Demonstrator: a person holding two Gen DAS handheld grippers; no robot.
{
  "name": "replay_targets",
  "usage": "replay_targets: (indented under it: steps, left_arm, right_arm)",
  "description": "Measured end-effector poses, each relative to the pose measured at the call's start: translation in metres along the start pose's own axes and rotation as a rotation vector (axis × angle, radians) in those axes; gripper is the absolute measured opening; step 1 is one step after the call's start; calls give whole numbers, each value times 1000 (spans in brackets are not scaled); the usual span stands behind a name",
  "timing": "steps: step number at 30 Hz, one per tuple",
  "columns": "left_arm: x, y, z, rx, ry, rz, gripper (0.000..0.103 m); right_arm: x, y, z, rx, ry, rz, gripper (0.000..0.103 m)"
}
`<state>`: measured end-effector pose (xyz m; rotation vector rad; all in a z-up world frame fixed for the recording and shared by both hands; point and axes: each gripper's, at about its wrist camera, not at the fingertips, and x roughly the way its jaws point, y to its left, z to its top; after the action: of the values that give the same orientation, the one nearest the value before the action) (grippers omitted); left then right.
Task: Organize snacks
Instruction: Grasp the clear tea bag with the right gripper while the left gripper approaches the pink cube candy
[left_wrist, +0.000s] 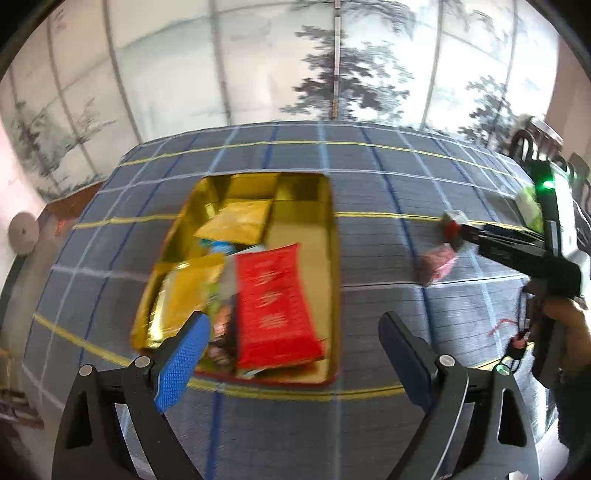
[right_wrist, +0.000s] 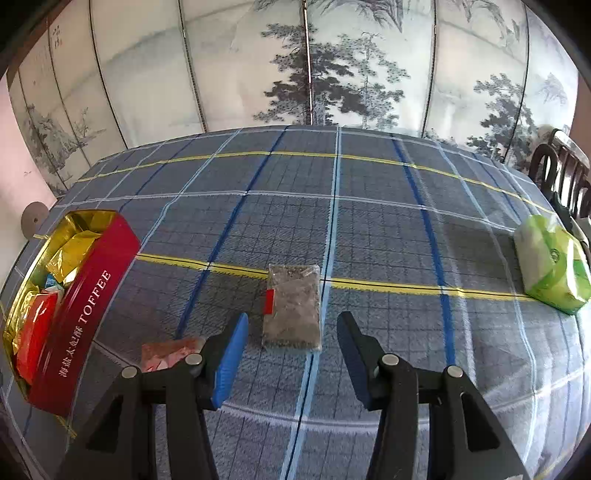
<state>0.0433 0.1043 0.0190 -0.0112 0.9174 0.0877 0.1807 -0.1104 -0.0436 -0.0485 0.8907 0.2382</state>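
A red toffee tin (left_wrist: 334, 295) with a gold lining lies open on the checked tablecloth. It holds a red packet (left_wrist: 275, 306) and gold packets (left_wrist: 236, 221). My left gripper (left_wrist: 295, 354) hovers open over the tin's near end, with nothing between its fingers. A clear packet of grey snack (right_wrist: 293, 308) with a red label lies flat just ahead of my right gripper (right_wrist: 291, 354). That gripper is open and holds nothing. A pink packet (right_wrist: 166, 352) lies left of its blue pad, between it and the tin (right_wrist: 85, 306). In the left wrist view the right gripper (left_wrist: 458, 232) reaches in over the pink packet (left_wrist: 439, 264).
A green and white pack (right_wrist: 550, 258) lies near the table's right edge. A dark wooden chair (right_wrist: 565, 173) stands behind it. A painted folding screen (right_wrist: 306, 74) closes off the far side of the table. A person's hand (left_wrist: 569, 325) holds the right gripper.
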Motion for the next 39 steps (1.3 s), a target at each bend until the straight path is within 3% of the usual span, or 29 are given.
replay_targets:
  steps: [12, 16, 23, 39]
  left_arm:
    - [40, -66, 8, 113, 39, -71, 91]
    - [50, -77, 9, 141, 42, -85, 91]
    - [68, -89, 11, 160, 49, -118, 91]
    - [89, -111, 28, 251, 15, -172, 91]
  right_arm:
    - [24, -4, -4, -62, 11, 44, 51]
    - [26, -4, -7, -78, 9, 58, 37]
    - [22, -16, -13, -58, -8, 66, 35]
    - [-8, -79, -45, 21, -18, -31, 35]
